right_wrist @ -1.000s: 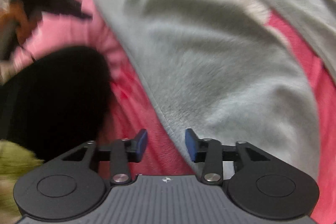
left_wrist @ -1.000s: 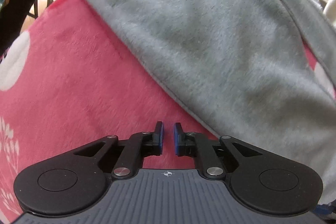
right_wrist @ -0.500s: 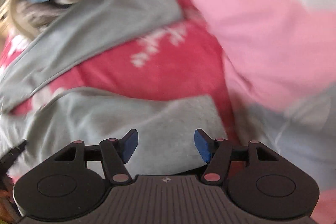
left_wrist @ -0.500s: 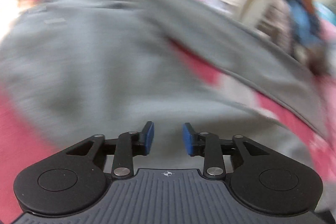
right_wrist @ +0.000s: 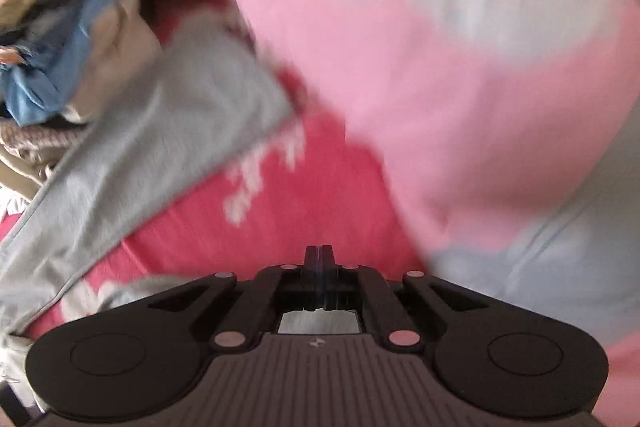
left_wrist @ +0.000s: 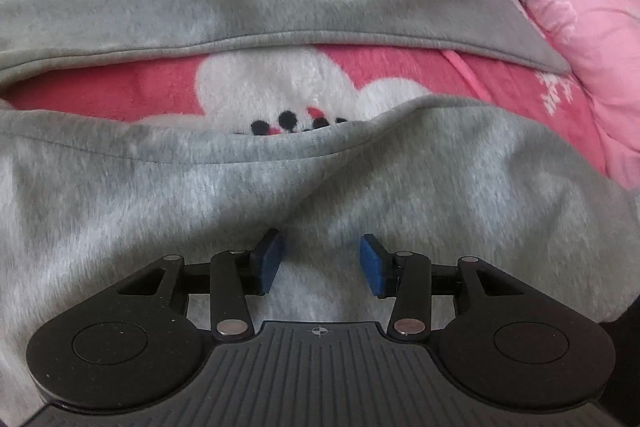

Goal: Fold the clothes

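Left wrist view, garment: grey fleece trousers [left_wrist: 320, 183] lie spread on a red plush blanket [left_wrist: 132, 95], the two legs parted so a white cartoon print shows between them; laid flat like this they look ready for a first fold.
Left wrist view, tool: the left gripper [left_wrist: 320, 263] hovers close over the near leg, its blue pads [left_wrist: 268, 263] spread, having just been opening; fleece lies under the gap but neither pad presses it, so nothing is pinched.
Left wrist view, likely reason: the tool sits near the leg's hem end, probably to take hold there.
Left wrist view, surroundings: a pink quilt [left_wrist: 580, 7] bunches at the right.
Right wrist view, tool: the right gripper [right_wrist: 319, 259] has its jaws pressed together, having just closed; no cloth shows between the tips.
Right wrist view, garment: the far grey leg [right_wrist: 152, 163] runs diagonally at left, apart from the tool; the picture is blurred.
Right wrist view, surroundings: a heap of unfolded clothes [right_wrist: 60, 67] waits beyond; the pink quilt fills the right.
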